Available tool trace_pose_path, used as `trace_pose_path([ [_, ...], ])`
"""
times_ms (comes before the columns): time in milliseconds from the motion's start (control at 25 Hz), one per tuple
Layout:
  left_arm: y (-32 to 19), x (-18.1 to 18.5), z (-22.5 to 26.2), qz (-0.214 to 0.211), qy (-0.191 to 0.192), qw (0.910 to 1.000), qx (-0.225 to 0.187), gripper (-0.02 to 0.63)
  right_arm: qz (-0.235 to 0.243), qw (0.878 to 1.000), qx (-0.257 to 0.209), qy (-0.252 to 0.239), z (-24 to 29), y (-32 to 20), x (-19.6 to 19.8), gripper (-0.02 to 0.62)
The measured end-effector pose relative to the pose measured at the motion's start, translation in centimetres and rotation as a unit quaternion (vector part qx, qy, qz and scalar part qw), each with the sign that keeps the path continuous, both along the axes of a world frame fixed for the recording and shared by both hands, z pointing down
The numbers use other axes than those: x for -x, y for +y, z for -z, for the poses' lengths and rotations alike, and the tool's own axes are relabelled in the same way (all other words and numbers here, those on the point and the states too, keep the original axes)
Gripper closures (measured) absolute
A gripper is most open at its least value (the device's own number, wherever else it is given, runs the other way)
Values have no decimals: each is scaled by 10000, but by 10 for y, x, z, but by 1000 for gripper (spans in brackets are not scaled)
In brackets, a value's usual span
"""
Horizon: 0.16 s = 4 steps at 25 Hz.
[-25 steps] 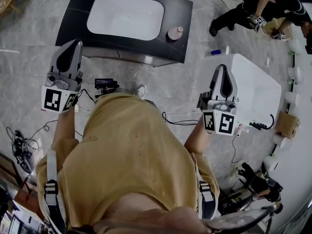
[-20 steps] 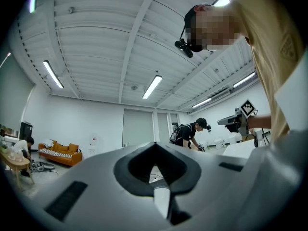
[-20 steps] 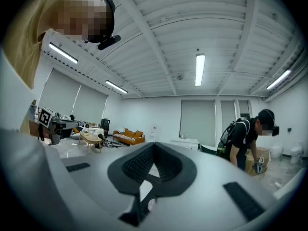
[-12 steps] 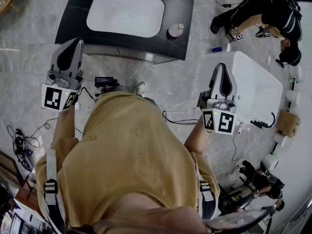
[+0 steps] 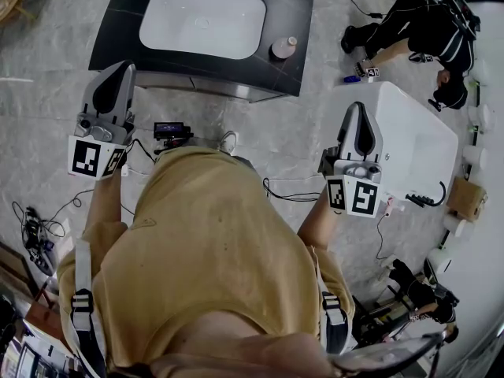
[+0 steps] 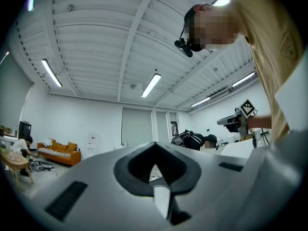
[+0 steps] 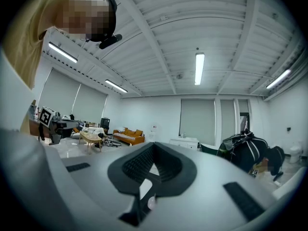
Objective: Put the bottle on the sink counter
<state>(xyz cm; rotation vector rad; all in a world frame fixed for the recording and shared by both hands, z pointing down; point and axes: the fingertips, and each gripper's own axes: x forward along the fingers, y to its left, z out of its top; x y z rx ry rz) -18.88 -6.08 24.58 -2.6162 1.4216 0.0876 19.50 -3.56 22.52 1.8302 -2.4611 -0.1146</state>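
Bystander [image 5: 429, 22] shifted | L gripper [image 5: 118, 71] jaws closed, empty | R gripper [image 5: 358, 110] jaws closed, empty

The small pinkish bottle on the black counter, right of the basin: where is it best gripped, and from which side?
Grip the bottle on its round body, below the narrower cap, with the jaws level. It stands upright near the front right corner of the counter, so coming in over the front edge looks best. The basin lies apart on its left.
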Motion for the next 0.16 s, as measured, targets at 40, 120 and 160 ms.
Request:
trace_pose_path([
  [40,0,0,-1,4,1,10000,7,604,3,10000,6,0,-1,0,0,591],
  [120,-1,-1,-3,10,1,10000,20,604,8,10000,15,2,-3,-1,-1,591],
  [160,-1,-2,-4,12,0,10000,25,604,10,10000,19,3,-3,-2,-2,591],
])
